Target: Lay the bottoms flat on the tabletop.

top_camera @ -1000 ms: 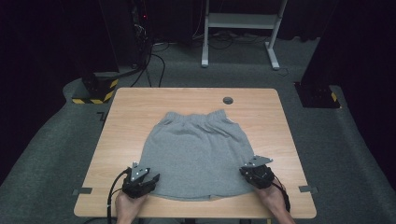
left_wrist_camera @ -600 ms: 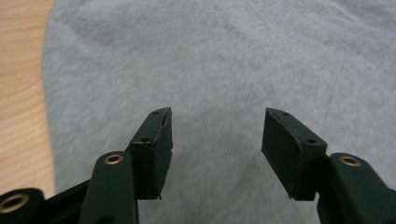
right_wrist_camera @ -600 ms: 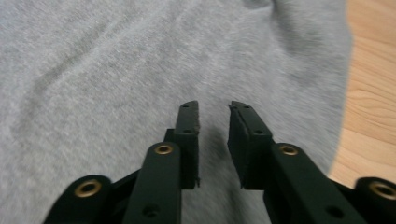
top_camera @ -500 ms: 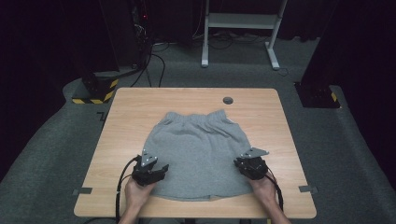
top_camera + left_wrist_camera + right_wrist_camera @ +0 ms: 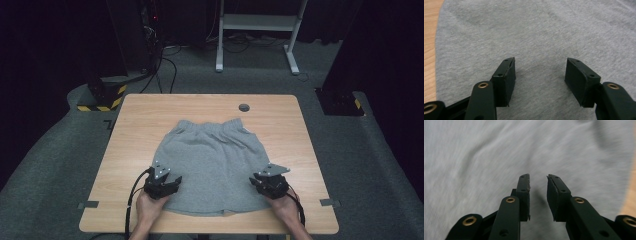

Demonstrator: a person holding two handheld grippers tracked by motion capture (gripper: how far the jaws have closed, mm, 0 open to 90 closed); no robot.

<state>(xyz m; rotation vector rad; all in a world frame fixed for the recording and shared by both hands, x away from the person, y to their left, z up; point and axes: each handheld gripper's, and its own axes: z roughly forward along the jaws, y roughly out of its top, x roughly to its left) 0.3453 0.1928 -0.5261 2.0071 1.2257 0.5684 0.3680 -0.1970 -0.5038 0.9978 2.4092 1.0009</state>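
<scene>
The grey shorts (image 5: 212, 165) lay flat at the frame's centre, unfolded, while the left gripper (image 5: 169, 186) and right gripper (image 5: 263, 183), jaws just opening and empty, hovered over their lower corners.

Left gripper (image 5: 167, 184) near-left, jaws wide, just opening, nothing between; right gripper (image 5: 263, 181) near-right, narrow gap, opening too.

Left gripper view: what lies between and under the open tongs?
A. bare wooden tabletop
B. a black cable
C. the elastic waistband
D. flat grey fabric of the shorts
D: in the left gripper view the left tongs stand apart over smooth grey shorts, with nothing pinched between them; the wooden table shows at the left edge.
</scene>
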